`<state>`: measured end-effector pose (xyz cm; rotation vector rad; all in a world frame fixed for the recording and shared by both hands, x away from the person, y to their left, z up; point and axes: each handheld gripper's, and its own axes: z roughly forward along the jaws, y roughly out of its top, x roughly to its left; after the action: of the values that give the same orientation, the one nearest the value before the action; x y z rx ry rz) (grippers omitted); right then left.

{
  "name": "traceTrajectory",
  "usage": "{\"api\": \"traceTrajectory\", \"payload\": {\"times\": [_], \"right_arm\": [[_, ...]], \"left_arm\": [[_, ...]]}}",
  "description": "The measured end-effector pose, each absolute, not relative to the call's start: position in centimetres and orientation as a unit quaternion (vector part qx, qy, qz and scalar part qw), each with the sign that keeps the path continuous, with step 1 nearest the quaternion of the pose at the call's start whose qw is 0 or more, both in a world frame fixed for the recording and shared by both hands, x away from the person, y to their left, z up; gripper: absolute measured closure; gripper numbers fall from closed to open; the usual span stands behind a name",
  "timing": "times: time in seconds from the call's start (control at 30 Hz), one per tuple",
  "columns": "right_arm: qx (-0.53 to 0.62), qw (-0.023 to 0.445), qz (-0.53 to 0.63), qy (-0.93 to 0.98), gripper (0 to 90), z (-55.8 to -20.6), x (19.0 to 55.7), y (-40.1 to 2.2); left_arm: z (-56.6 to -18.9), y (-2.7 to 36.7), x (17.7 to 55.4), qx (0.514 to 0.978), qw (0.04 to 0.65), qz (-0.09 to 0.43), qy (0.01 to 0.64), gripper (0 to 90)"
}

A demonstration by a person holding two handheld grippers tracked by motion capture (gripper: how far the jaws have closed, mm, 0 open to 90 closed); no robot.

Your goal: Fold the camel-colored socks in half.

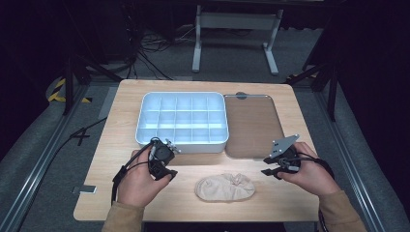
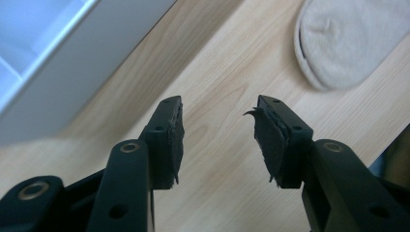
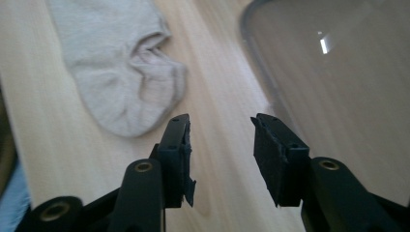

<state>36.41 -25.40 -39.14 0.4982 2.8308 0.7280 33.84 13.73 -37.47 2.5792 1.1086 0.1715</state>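
A beige ankle sock [image 1: 225, 188] lies flat near the table's front edge, between my two hands. In the left gripper view the sock [image 2: 343, 41] sits at the upper right, beyond the jaws. My left gripper [image 1: 167, 173] is open over bare wood just in front of the white organiser box [image 1: 182, 121], nothing between its pads [image 2: 175, 140]. My right gripper [image 1: 269, 170] is open too, hovering right of the sock beside the clear lid [image 1: 251, 123]. In the right gripper view the sock [image 3: 121, 72] lies up and left of the empty jaws, the lid [image 3: 338, 72] to the right.
The white box has several empty compartments and stands at the table's middle. The clear lid lies flat to its right. The wooden table [image 1: 145, 193] ends close behind my hands. A small white item [image 1: 88, 190] sits at the table's left front edge.
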Motion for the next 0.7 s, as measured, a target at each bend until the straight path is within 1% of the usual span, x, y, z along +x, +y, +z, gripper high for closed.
{"api": "traceTrajectory", "payload": {"times": [0.03, 0.13, 0.17, 0.27, 0.37, 0.4, 0.5, 0.57, 0.6, 0.63, 0.7], "right_arm": [[0.168, 0.091, 0.249, 0.949, 59.3, -39.1, 36.4, -25.4], [0.169, 0.083, 0.265, 0.946, 60.2, -39.0, 36.2, -25.3], [0.169, 0.074, 0.268, 0.946, 59.4, -39.2, 36.1, -25.2], [0.192, 0.063, 0.282, 0.938, 52.7, -39.8, 36.2, -25.0], [0.207, 0.062, 0.297, 0.93, 47.9, -40.2, 36.2, -24.9], [0.211, 0.059, 0.302, 0.928, 47.6, -40.2, 36.1, -24.8], [0.213, 0.054, 0.307, 0.926, 46.9, -40.2, 35.9, -24.8], [0.214, 0.051, 0.306, 0.926, 46.5, -40.4, 35.7, -24.8], [0.214, 0.051, 0.306, 0.926, 46.5, -40.4, 35.7, -24.8], [0.215, 0.05, 0.304, 0.927, 46.5, -40.6, 35.6, -24.8], [0.214, 0.051, 0.3, 0.928, 45.9, -40.9, 35.6, -24.9]], "left_arm": [[-37.5, 13.8, 33.9, 0.903, 0.175, 0.062, 0.387, 55.0], [-37.5, 13.4, 33.8, 0.908, 0.183, 0.058, 0.373, 54.5], [-37.4, 13.2, 33.7, 0.91, 0.185, 0.06, 0.366, 53.4], [-37.4, 12.7, 33.5, 0.913, 0.193, 0.051, 0.356, 48.9], [-37.5, 12.4, 33.5, 0.907, 0.186, 0.033, 0.375, 46.2], [-37.4, 12.2, 33.5, 0.908, 0.183, 0.031, 0.376, 45.6], [-37.1, 11.8, 33.4, 0.905, 0.205, 0.025, 0.371, 46.2], [-37.0, 11.6, 33.6, 0.898, 0.216, 0.017, 0.383, 46.7], [-37.0, 11.6, 33.6, 0.898, 0.216, 0.017, 0.383, 48.8], [-37.1, 11.7, 33.8, 0.89, 0.204, 0.026, 0.407, 48.8], [-37.6, 11.9, 34.2, 0.884, 0.166, 0.049, 0.434, 49.9]]}}
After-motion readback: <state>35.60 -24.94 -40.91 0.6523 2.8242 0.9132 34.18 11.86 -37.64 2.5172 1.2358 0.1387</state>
